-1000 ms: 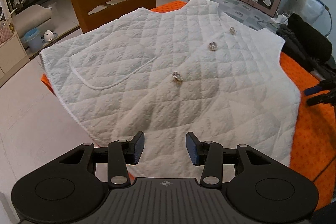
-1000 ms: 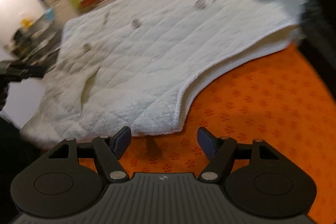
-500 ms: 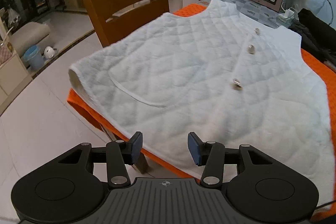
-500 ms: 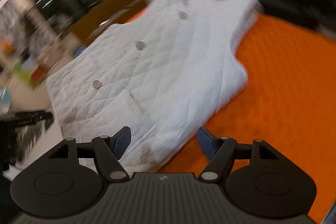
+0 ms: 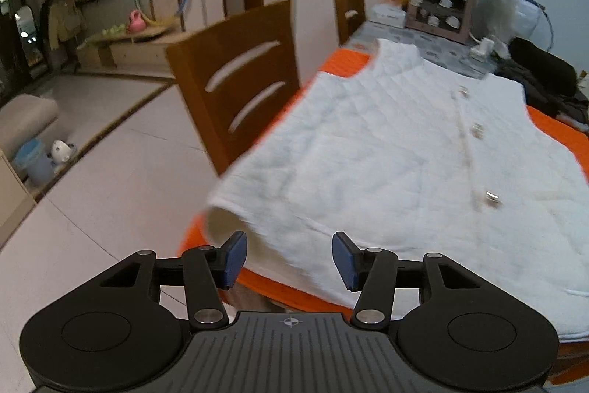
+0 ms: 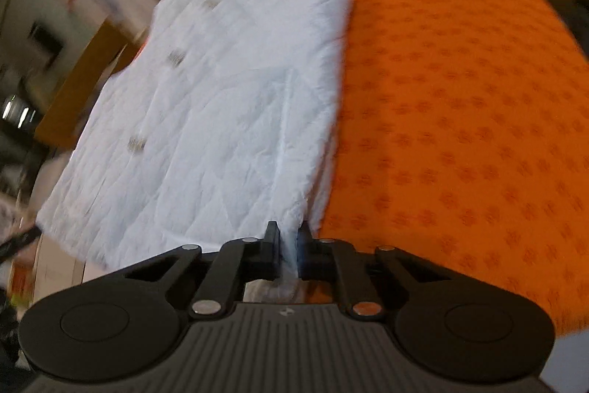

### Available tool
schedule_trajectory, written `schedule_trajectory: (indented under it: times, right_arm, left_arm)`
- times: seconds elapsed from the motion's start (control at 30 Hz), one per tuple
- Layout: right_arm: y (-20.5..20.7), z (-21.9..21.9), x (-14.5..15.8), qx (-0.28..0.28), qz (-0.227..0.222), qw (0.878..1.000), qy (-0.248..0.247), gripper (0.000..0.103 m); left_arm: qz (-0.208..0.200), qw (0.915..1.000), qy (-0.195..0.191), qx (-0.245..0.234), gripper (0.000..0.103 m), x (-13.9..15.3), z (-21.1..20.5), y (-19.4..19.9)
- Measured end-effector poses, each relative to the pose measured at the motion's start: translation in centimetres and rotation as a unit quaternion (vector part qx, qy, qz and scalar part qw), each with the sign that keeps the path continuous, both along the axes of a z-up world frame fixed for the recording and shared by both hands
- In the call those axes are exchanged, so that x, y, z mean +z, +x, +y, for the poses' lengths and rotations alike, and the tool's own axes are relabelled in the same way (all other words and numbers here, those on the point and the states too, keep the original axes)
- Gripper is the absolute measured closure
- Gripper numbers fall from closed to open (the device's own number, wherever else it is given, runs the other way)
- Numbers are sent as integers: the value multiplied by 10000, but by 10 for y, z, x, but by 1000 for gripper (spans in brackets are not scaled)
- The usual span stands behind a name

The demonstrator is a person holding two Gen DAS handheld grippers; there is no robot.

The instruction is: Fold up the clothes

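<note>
A white quilted vest (image 5: 386,150) lies flat, buttons up, on the orange cloth (image 6: 460,98) that covers the bench, its near left corner drooping over the bench edge. A wooden chair (image 5: 239,87) stands close against the left side of the bench, and a second chair (image 5: 349,11) stands farther back. At the far end sit a box printed with cups (image 5: 441,2) and a heap of dark clothing (image 5: 541,80), near the vest's shoulders. The left tongs (image 5: 289,258) point downward at the drooping corner, their jaws opening with nothing pressed between the blue pads (image 5: 235,253). The right tongs (image 6: 289,247) also angle down, closing on a fold of the vest's near hem at its right edge, white fabric pinched between the pads. The left wrist view alone shows the room, the chairs and the far clutter; the right wrist view, blurred, alone shows the pinch and the wide bare stretch of orange cloth on the right.
</note>
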State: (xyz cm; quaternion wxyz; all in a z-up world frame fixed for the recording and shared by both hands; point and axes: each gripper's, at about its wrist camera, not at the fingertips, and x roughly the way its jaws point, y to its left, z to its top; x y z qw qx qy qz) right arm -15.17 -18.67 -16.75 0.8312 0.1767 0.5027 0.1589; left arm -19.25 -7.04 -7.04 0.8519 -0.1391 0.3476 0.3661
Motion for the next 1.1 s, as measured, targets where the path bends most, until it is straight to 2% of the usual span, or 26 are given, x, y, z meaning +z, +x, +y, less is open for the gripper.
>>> schedule_trajectory:
  times: [0.13,0.2,0.27,0.3,0.43,0.47,0.5,0.53,0.57,0.6,0.67,0.73,0.77,0.8,0.97,1.1]
  right_arm:
    - [-12,-11,-2,-398,53,9991,142,89]
    - [-14,-10,-1,-521,66,9983,257,82]
    - [-17,-9,-1,-627,78,9975,327,65]
    - [-20,-6,-1,-658,83,9973,302,63]
    - [-21,3,-5,-775,103,9966,246,63]
    - [-21,3,-5,-819,89,9963,253,70]
    - [-21,4,-6,-863,75,9959,260,85]
    - [-20,5,-6,-906,61,9955,268,86]
    - [-21,6,-4,-962,34,9951,228,90]
    - [-23,8,-1,-1015,-10,9947,153,91]
    - [-27,9,4,-1106,-82,9938,22,91]
    - [-29,8,4,-1102,-48,9939,-59,90]
    - [-29,8,4,-1055,-44,9943,-125,88]
    - [-27,9,7,-983,-63,9949,-218,80]
    - [-17,10,18,-646,-189,9953,-690,66]
    - [5,5,41,-498,-507,9920,-1045,61]
  left_arm:
    - [12,9998,-47,177,48,-7,27,-10]
    - [-62,9996,-118,252,48,-10,39,-13]
    - [-327,9985,-279,341,45,-11,53,-17]
    - [-472,9974,-377,380,43,-11,58,-17]
    - [-753,9936,-689,492,42,-21,76,-9]
    - [-766,9929,-759,509,43,-25,79,-7]
    - [-747,9926,-816,506,55,-29,81,-4]
    - [-694,9926,-878,480,70,-32,82,-2]
    - [-590,9931,-915,426,92,-35,82,1]
    - [-501,9945,-834,384,92,-35,79,2]
    - [-330,9973,-544,364,92,-33,72,-1]
    - [-212,9973,-593,383,91,-34,73,-5]
    - [-149,9973,-616,370,89,-35,73,-6]
    - [-111,9976,-616,310,86,-34,72,-8]
    - [-440,9981,-347,276,59,-10,65,-19]
    - [-690,9973,-136,207,56,14,66,-3]
